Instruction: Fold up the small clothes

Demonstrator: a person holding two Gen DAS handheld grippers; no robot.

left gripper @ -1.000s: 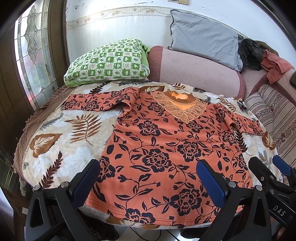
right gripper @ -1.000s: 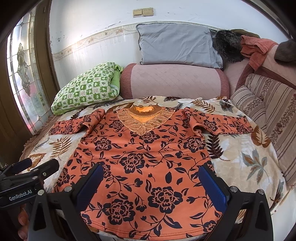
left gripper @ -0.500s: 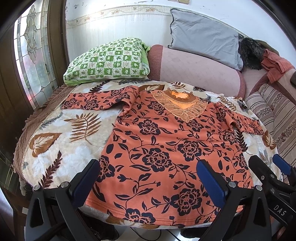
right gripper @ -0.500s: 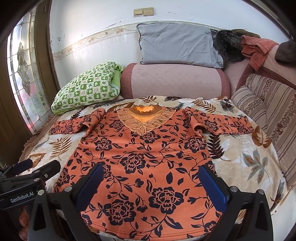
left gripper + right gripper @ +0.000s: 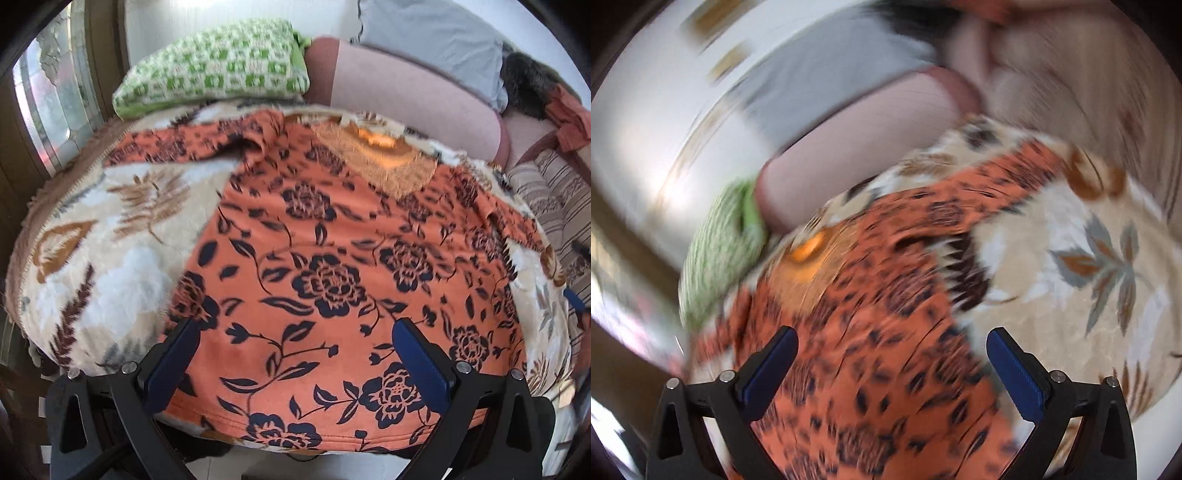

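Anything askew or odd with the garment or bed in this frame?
Nothing damaged or spilled. The orange floral top lies flat on the leaf-print blanket; the right wrist view is only motion-blurred and tilted.

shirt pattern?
Orange shirt with dark navy roses and vines, tan lace at the neck; clearest in the left wrist view.

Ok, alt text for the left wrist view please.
An orange floral top lies spread flat on a leaf-print blanket, unfolded. The open left tongs hang over its hem; a green checked pillow sits behind.
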